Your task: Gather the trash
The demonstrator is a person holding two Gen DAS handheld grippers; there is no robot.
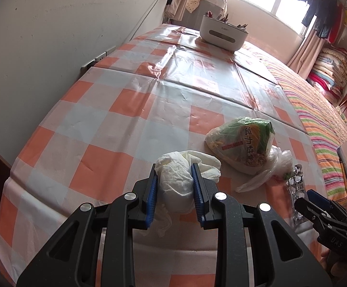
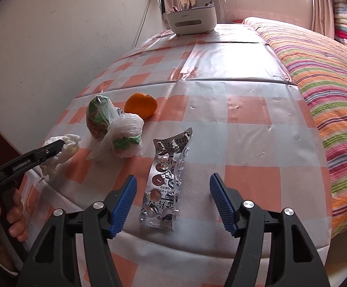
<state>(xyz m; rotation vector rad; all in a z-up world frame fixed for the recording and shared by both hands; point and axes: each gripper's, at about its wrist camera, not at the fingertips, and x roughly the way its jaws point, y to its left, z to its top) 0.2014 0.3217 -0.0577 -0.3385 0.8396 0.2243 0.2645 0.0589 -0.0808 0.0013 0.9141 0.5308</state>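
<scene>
You are holding the left gripper (image 1: 174, 186) clamped on the tissue (image 1: 180, 179), its blue pads pressing in on both sides of the wad at the near left edge of the table (image 1: 116, 129). In the right wrist view the tissue is looking lifted a little, with a tail hanging down to the cloth, though it is hard to be sure. So the pick-up of this first piece is the step in hand, as I judge it. No bin is showing in either view, so you are going to need to carry the wad to wherever the trash goes without letting that loose tail drag.

Moving right, the snack bag (image 2: 100, 117) is lying just beside the tissue, and a knotted plastic bag (image 2: 125, 138) is touching it. An orange (image 2: 141, 105) is sitting right behind both; it is probably not trash, so take care not to knock it when you are reaching for the bags.

Further right, your right gripper (image 2: 173, 203) is hovering with its jaws wide apart, one on each side of the blister pack (image 2: 167, 181), not touching it. The pack is lying flat and crinkled near the table's front edge. Closing on it is likely calling for a lower approach, since thin foil is apt to slip from the pads.

A white caddy (image 2: 191, 20) is standing well apart at the far end, out of your way, and the striped bed (image 2: 329, 91) is running along the right.
</scene>
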